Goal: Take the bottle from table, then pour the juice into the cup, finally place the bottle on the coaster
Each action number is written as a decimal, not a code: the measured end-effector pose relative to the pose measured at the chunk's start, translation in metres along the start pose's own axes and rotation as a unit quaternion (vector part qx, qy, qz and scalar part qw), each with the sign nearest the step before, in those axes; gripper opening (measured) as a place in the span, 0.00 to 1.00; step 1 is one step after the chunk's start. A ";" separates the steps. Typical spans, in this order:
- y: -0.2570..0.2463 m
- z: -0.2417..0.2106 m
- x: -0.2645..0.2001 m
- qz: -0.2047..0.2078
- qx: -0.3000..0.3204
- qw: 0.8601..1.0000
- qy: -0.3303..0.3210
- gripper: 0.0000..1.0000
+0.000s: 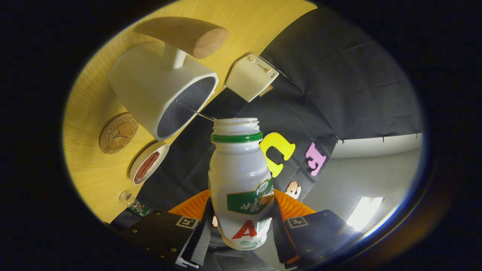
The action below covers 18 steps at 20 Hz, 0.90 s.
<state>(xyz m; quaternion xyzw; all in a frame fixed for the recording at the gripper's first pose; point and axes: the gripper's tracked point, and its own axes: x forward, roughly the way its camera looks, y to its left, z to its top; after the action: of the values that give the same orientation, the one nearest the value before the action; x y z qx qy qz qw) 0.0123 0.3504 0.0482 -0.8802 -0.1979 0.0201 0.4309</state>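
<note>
Gripper view: rode on the gripper (241, 229), faced forward, tilted sideways, close above the yellow wooden table (94, 169).

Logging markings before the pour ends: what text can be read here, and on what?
White plastic bottle with green neck ring, clamped between the gripper's fingers: label print upside-down, partly covered, not reliably readable.
Round cork coaster: ring of stamped lettering, too small to read.
Cream box beyond the white cup: one tiny word, blurred.
Square markers on the fingers: patterns, no words.
</note>
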 end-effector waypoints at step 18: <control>-0.003 0.011 -0.002 -0.008 -0.044 0.999 -0.022 0.70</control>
<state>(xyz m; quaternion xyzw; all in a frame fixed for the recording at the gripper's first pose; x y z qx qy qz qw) 0.0072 0.3597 0.0427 -0.8960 -0.2154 0.0268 0.3873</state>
